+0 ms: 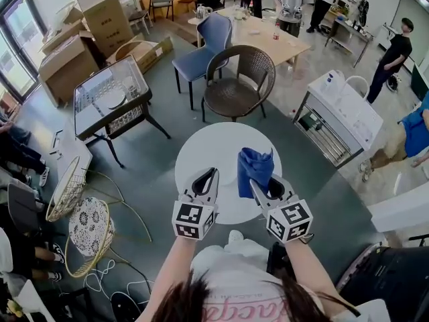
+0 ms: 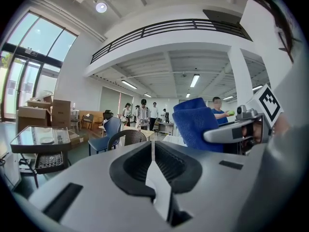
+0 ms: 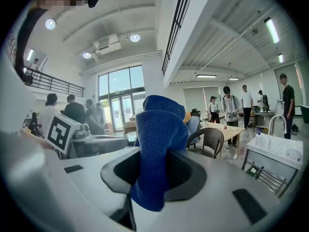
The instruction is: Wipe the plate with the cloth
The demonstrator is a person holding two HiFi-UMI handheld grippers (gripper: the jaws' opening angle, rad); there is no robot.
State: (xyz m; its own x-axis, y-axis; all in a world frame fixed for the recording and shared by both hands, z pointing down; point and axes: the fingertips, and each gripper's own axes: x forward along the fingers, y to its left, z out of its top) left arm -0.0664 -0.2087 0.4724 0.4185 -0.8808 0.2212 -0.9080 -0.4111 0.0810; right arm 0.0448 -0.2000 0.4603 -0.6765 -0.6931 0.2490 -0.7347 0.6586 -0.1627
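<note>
— Jaws of the left gripper (image 1: pixel 207 176)?
— Pressed together, nothing visibly caught between them; held above the near part of the white round table (image 1: pixel 201 143).
— And of the right gripper (image 1: pixel 260 184)?
— Clamped on the blue cloth (image 1: pixel 255 166), bunched and standing up out of the grip, over the same table, near the left one.
— Plate?
— Cannot be told apart from the white tabletop.

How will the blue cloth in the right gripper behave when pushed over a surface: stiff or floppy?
Probably floppy: the blue cloth bunches and folds where the right gripper pinches it. Its fuzzy, towel-like weave should drag rather than slip. It looks light, so it may crumple when pushed.
</note>
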